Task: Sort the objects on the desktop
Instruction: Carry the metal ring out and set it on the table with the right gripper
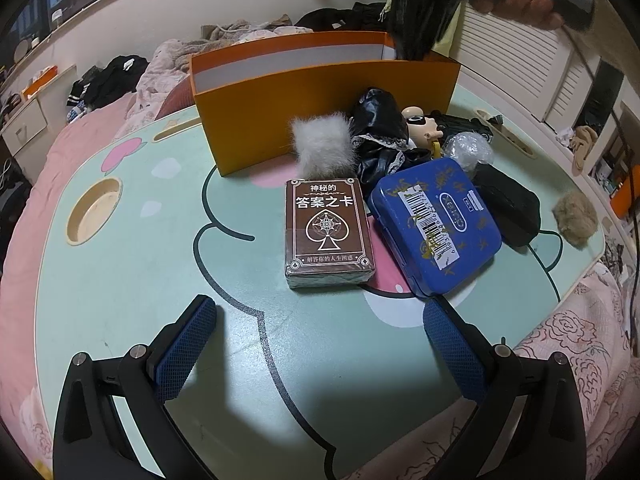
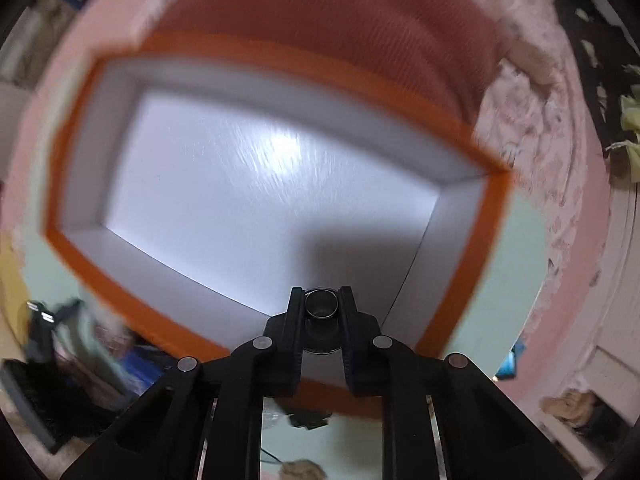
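Observation:
In the left wrist view my left gripper (image 1: 320, 332) is open and empty, low over the table in front of a brown card box (image 1: 329, 232) and a blue tin (image 1: 436, 228). Behind them lie a white fur ball (image 1: 323, 145), a black doll outfit (image 1: 380, 136), a doll head (image 1: 420, 124) and a black pouch (image 1: 508, 208). The orange box (image 1: 320, 116) stands at the back. My right gripper (image 2: 322, 304) is shut on a small dark metal ring (image 2: 321, 304), held above the orange box's white inside (image 2: 260, 184). It shows at the box's far right corner (image 1: 416, 20).
The mint cartoon table (image 1: 140, 280) has a round cup hole (image 1: 94, 210) at the left. A tan fur tuft (image 1: 574, 218) and a crumpled clear wrapper (image 1: 468, 148) lie at the right. Pink bedding (image 1: 580, 340) and clothes surround the table.

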`<state>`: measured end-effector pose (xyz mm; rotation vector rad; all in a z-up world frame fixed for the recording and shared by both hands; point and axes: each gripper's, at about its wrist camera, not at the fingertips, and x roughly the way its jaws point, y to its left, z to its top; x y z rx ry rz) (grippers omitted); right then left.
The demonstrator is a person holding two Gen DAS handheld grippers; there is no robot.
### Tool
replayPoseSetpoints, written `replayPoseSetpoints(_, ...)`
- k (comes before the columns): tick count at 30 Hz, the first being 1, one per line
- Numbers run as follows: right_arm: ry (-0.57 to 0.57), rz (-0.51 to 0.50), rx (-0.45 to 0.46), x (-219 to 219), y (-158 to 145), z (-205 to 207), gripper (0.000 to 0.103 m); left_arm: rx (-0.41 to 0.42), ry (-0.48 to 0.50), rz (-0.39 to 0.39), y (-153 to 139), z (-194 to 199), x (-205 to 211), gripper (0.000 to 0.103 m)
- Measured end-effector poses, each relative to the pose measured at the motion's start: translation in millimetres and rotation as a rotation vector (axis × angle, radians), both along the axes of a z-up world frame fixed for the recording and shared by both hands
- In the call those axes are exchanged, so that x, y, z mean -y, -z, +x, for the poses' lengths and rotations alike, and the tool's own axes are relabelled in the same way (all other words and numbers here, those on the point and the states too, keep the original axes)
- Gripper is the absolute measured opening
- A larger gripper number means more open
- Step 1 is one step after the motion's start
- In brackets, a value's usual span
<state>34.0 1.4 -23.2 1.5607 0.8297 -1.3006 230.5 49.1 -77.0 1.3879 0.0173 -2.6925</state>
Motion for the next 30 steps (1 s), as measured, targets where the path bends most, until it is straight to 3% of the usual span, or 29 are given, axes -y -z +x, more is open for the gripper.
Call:
replayPoseSetpoints(6,0.078,-0.279,0.101,-64.3,-71.5,20.9,0.016,-0.002,-0.003,0.0,0.0,0.5,0.4,0.103)
replayPoseSetpoints(8,0.098,-0.309,0.148,-75.9,-69.1,41.2,0.016,-0.002,-0.002,0.0,0.0,0.7,0.6,0.103)
replayPoseSetpoints(11,0.103,-0.321,0.217,-89.8,-42.5,69.4,0.016,-0.004,-0.006,-0.001,0.0,1.7,-0.2,0.103)
replayPoseSetpoints(12,0.104,-0.326,0.178,-90.7,-37.2,69.8,0.016,-0.005,-0.008,-0.001,-0.1,2.2,-0.3,0.103)
replayPoseSetpoints(14,0.152,-0.392,0.198,-97.6,-28.7,74.7,0.024,-0.007,-0.012,-0.001,-0.6,3.1,-0.1,0.103)
replayPoseSetpoints(16,0.227,-0.46,0.097,-109.8,-31.2,77.5,0.049,-0.008,-0.016,-0.001,-0.6,3.4,-0.5,0.103)
replayPoseSetpoints(19,0.306,-0.581,-0.058,-133.1,-38.5,83.3,0.066,-0.011,-0.022,-0.002,-0.7,4.2,-1.0,0.103)
replayPoseSetpoints(25,0.367,-0.713,-0.108,-186.8,-30.1,136.4,0.071,-0.01,-0.03,-0.004,-1.0,6.7,-2.4,0.103)
replayPoseSetpoints(30,0.378,-0.695,-0.342,-213.2,-8.8,180.6,0.078,-0.012,-0.039,-0.005,-1.1,8.0,-2.8,0.103)
